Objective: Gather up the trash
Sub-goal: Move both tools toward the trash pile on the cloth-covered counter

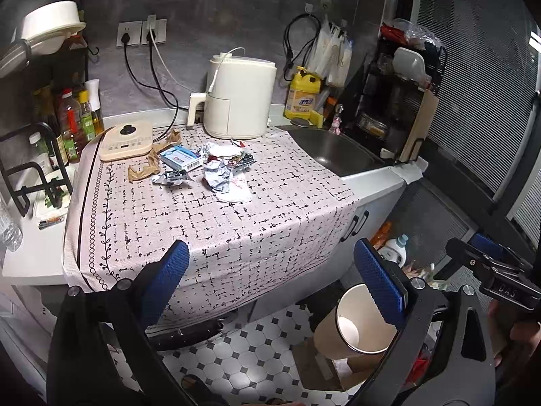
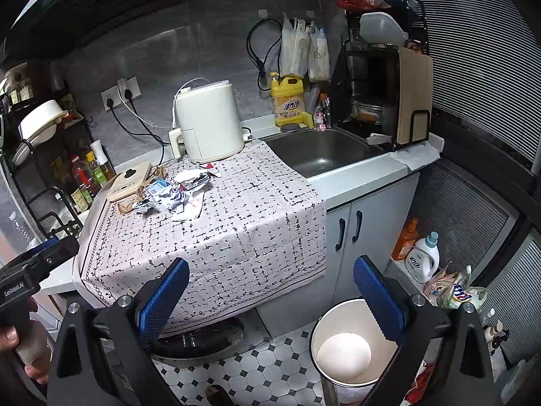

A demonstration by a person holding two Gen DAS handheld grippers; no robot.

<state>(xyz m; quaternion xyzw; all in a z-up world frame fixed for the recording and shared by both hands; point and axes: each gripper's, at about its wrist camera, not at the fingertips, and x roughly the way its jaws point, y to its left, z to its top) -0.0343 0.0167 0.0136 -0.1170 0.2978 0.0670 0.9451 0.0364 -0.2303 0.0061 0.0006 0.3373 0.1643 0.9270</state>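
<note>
Kitchen counter's tablecloth (image 1: 209, 223) carries crumpled trash (image 1: 203, 165) at my twelve o'clock; left gripper (image 1: 270, 280) and right gripper (image 2: 270, 291) both gape wide, and the bin (image 2: 351, 341) at five o'clock looks possibly empty.

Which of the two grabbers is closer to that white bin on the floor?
Right. The right gripper hangs almost directly over the white bin; the left gripper sits further left, with the bin off to its right.

Matt printed cloth tablecloth (image 1: 209, 223), crumpled foil wrappers (image 1: 216, 176), dull metal sink (image 2: 324, 155)
</note>
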